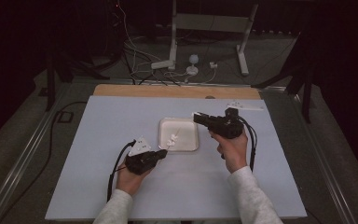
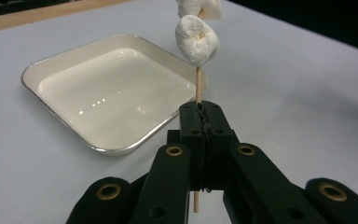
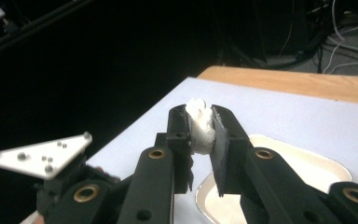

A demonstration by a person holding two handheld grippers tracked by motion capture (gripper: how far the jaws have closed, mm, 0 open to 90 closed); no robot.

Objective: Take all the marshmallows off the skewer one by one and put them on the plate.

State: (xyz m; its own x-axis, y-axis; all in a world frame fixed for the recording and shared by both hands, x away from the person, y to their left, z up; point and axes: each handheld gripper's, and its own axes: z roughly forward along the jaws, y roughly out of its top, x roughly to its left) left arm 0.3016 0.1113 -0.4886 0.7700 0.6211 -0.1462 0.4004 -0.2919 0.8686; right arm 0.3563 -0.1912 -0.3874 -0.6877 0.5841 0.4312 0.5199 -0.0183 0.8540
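Observation:
My left gripper [image 1: 164,152] [image 2: 201,109] is shut on a thin wooden skewer [image 2: 198,84] that points up and over the near left corner of a white tray [image 1: 189,135] [image 2: 107,88]. A white marshmallow [image 2: 196,39] sits threaded on the skewer, with a second one [image 2: 200,7] just above it. My right gripper [image 1: 196,116] [image 3: 200,112] hovers above the tray's far right corner, shut on another white marshmallow [image 3: 200,128] squeezed between its pads. The tray [image 3: 307,168] looks bare inside in both gripper views.
The white tabletop [image 1: 121,186] ends in a wooden strip [image 1: 177,91] at the far edge. A small pale item [image 1: 244,106] lies at the far right of the table. Cables and metal stand legs [image 1: 172,42] are on the floor beyond. The left gripper's grey plate [image 3: 42,156] shows nearby.

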